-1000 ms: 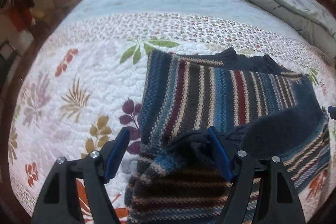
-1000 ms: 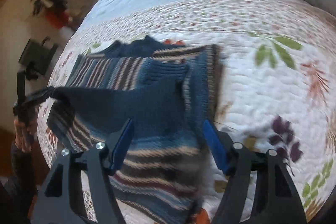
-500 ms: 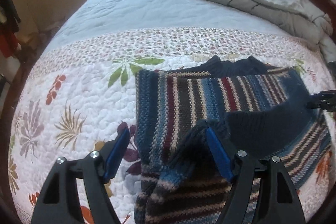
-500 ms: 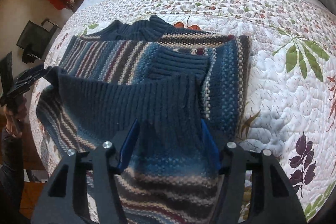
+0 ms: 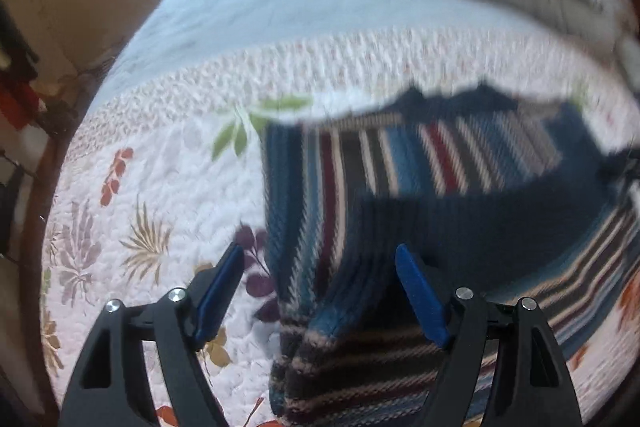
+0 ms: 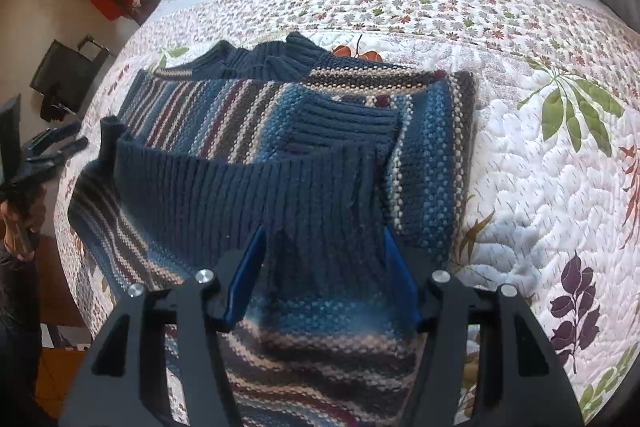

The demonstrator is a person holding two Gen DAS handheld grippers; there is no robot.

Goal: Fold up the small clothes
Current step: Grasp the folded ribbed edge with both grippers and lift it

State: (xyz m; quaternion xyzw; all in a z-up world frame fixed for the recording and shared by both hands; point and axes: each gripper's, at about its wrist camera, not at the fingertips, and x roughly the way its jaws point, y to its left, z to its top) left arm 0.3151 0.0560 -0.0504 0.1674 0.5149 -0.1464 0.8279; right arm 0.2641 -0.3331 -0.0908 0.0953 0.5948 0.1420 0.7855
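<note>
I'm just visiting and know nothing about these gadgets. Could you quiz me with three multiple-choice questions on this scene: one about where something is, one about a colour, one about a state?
1. Where does the sweater lie?
A. On a quilt on the bed
B. On a chair
C. On the floor

2. What colour are the gripper pads?
A. Red
B. Blue
C. Yellow

3. How is the sweater's ribbed hem now?
A. Flat at the bottom, unfolded
B. Rolled into a ball
C. Brought up over the striped body

Answers:
1 A: leaf-printed quilting surrounds the sweater in both views.
2 B: both grippers show blue pads on black fingers.
3 C: the dark blue ribbed band lies across the stripes, below the collar.
</note>
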